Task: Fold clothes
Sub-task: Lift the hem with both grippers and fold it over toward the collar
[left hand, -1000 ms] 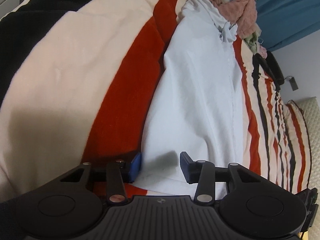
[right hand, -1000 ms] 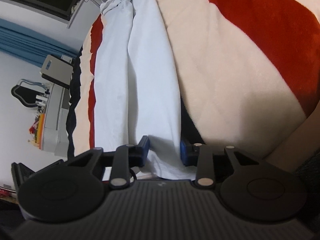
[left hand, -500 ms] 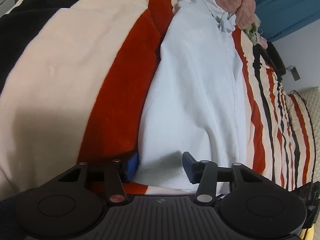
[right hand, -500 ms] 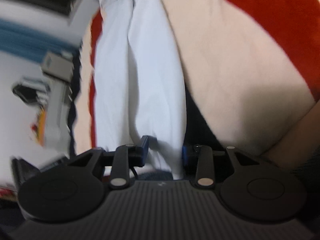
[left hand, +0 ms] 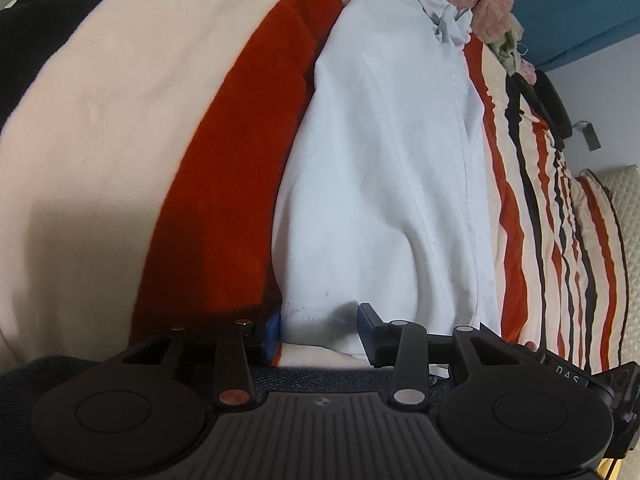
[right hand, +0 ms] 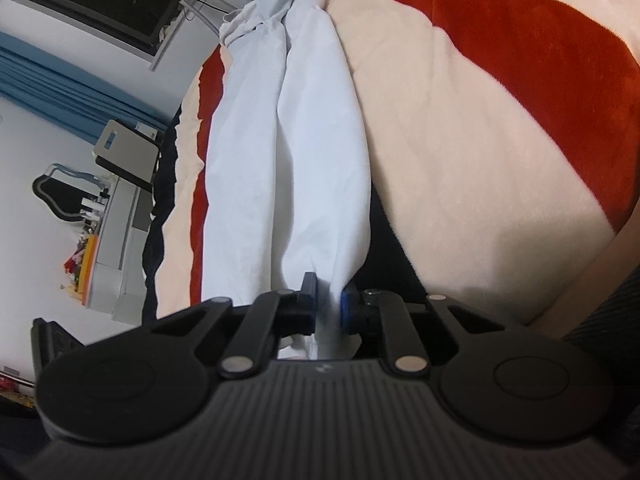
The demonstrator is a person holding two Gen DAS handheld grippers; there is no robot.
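A long pale-blue cotton garment [left hand: 384, 184] lies stretched lengthwise on the red, cream and black striped fleece blanket [left hand: 224, 152], its far end bunched beside a heap of pink and white laundry [left hand: 476, 4]. At the garment's near hem, the left gripper [left hand: 320, 330] stands with its fingers wide, straddling the hem corner without pinching it. The right gripper [right hand: 329, 306] has its fingers drawn narrow onto the other near corner. If the left closes too shallowly, I judge its corner may slip out, so the hem would rise unevenly and the fold go crooked.
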